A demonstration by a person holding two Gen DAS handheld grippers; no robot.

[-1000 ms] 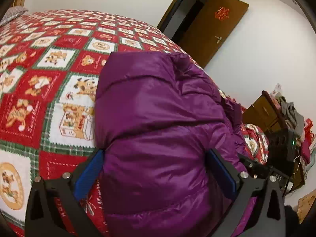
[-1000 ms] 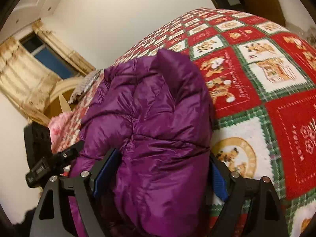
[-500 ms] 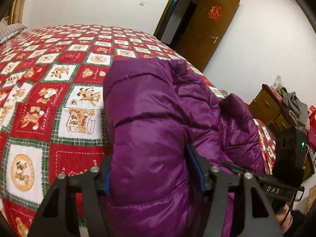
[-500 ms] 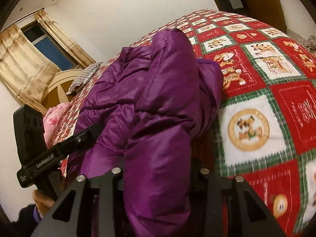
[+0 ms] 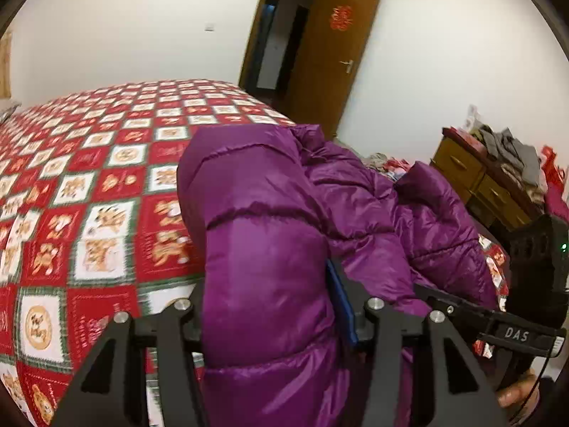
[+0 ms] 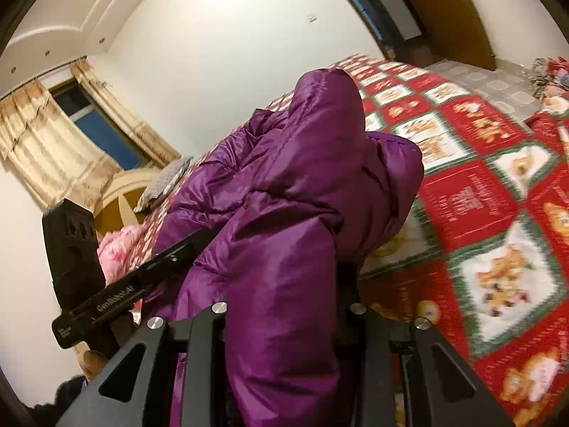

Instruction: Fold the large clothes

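Note:
A shiny purple puffer jacket (image 5: 270,220) lies bunched on the bed with the red, white and green cartoon quilt (image 5: 89,185). My left gripper (image 5: 266,306) is shut on a thick fold of the jacket and holds it raised above the quilt. My right gripper (image 6: 284,306) is shut on another fold of the same jacket (image 6: 306,178), also lifted. Each gripper shows in the other's view: the right one at the left wrist view's right edge (image 5: 515,334), the left one at the right wrist view's left (image 6: 96,299). The fingertips are buried in the fabric.
The quilt (image 6: 490,220) covers the whole bed. An open brown door (image 5: 330,60) stands behind it. A wooden dresser (image 5: 480,181) piled with clothes stands at the right. A pillow (image 6: 167,181), pink bedding (image 6: 117,249), the headboard and a curtained window (image 6: 92,124) lie at the bed's head.
Both grippers have closed on folds of the jacket and lifted them. The jacket now rises higher off the quilt and both views have tilted upward.

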